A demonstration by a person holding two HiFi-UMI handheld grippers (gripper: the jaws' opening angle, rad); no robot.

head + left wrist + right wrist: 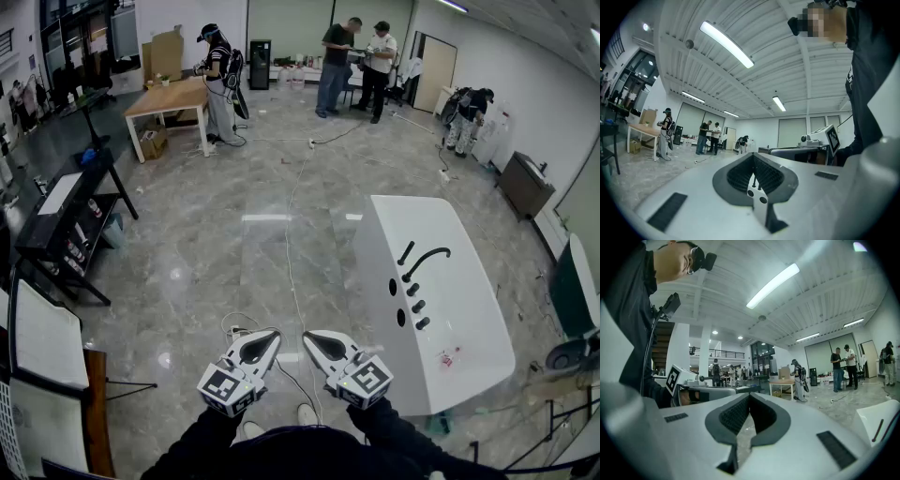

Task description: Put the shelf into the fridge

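A large white fridge-like cabinet (pixel 431 300) with a black curved handle and black knobs stands on the floor to my right; its corner (pixel 877 420) shows at the lower right of the right gripper view. White framed panels (pixel 42 342) lean at the far left; whether one is the shelf I cannot tell. My left gripper (pixel 268 336) and right gripper (pixel 311 337) are held level side by side just in front of my body, both shut with nothing in them. The left gripper view shows closed jaws (pixel 753 158), and the right gripper view shows the same (pixel 749 398).
Cables (pixel 292 244) run across the marble floor ahead. A black rack (pixel 70 225) stands at the left and a wooden table (pixel 169 98) with a person (pixel 218 84) beside it at the back left. Two people (pixel 356 66) stand at the back, and another (pixel 466 117) bends at the right wall.
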